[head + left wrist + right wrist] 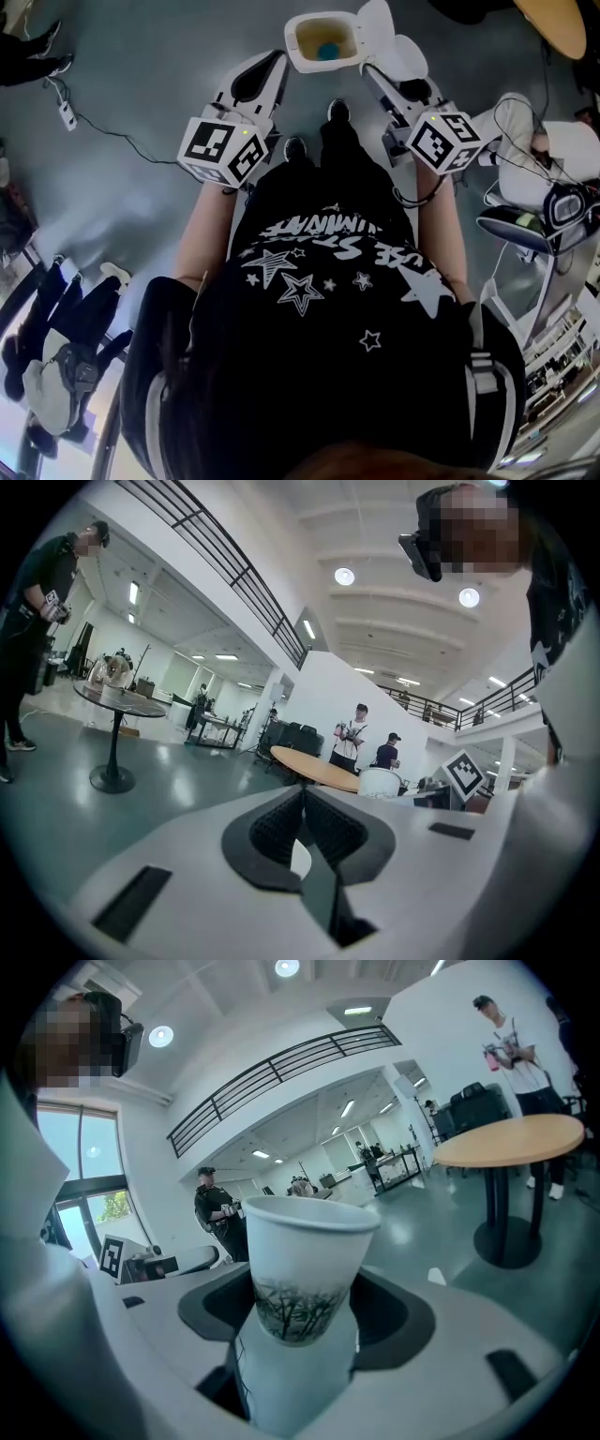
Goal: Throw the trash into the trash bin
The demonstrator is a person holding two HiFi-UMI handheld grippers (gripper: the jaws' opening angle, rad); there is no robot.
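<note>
In the head view a white trash bin (302, 54) stands open on the grey floor just ahead of the person's shoes, with its lid (376, 21) tipped back and a blue scrap inside. My right gripper (397, 67) is shut on a white paper cup (410, 54) beside the bin's right edge. The right gripper view shows that cup (305, 1260) upright with a dark tree print, clamped in the right gripper (298, 1321). My left gripper (259, 77) hovers left of the bin. In its own view the left gripper (303, 803) is shut with nothing in it.
A chair with gear (536, 192) crowds the right side, and a cable (98, 127) runs across the floor at the left. A round wooden table (514, 1140) and a black pedestal table (114, 705) stand in the hall, with several people standing around.
</note>
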